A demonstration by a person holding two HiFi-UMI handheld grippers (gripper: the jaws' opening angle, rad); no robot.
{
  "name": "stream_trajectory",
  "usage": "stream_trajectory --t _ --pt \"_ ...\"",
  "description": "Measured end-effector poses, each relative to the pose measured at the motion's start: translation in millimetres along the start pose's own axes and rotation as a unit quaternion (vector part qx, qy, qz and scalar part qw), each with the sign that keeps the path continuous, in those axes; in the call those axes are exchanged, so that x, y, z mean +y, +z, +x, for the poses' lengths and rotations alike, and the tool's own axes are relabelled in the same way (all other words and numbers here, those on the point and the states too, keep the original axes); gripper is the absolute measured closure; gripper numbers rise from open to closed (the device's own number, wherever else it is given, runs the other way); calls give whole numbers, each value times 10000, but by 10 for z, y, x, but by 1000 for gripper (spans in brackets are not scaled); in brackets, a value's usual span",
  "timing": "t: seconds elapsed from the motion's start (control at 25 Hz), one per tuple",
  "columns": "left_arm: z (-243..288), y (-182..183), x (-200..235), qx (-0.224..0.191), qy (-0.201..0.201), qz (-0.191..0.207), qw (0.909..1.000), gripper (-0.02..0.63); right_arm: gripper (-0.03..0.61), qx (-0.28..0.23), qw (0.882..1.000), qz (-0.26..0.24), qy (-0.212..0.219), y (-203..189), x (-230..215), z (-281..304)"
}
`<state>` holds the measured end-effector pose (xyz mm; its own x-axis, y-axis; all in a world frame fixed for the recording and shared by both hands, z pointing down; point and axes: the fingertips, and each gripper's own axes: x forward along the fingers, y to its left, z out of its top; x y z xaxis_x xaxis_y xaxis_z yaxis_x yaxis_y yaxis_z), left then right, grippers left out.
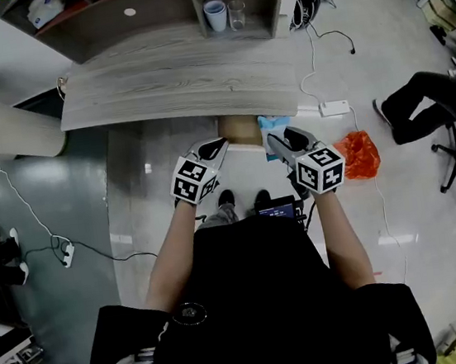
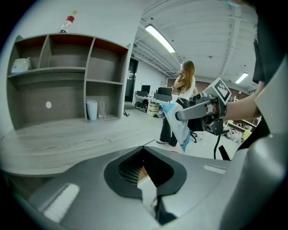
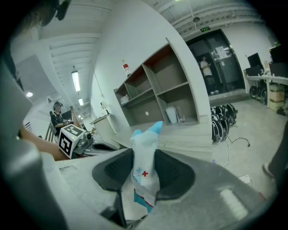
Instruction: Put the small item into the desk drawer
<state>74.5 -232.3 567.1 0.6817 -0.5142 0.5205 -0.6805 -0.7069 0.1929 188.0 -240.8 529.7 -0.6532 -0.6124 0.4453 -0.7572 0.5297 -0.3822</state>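
Packet (image 3: pixel 143 157), perhaps wipes, pinched in forward-held right gripper (image 1: pixel 279 134).

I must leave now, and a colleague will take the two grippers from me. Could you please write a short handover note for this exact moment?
Left gripper: jaws together, nothing between them, held just in front of the desk edge.
Right gripper: shut on the small blue-and-white packet, level with the left one.
Done: the packet is in hand.
Left to do: get the packet into the drawer and let go. A brown shape shows under the desk edge; I cannot tell whether it is the drawer.
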Motion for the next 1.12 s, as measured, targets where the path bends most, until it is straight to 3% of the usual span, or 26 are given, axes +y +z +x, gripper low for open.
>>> stream_trajectory --t 0.28,0.6,1.12 --pt "78 -22 -60 79 267 -73 9996 623 422 125 9995 -30 277 -84 -159 -18" --pt "27 -118 141 23 587 -256 9979 623 422 575 9947 -639 557 -171 -225 272" --pt "237 -309 306 94 315 -480 9983 621 422 1396 9777 -1397 719 -399 -250 816"
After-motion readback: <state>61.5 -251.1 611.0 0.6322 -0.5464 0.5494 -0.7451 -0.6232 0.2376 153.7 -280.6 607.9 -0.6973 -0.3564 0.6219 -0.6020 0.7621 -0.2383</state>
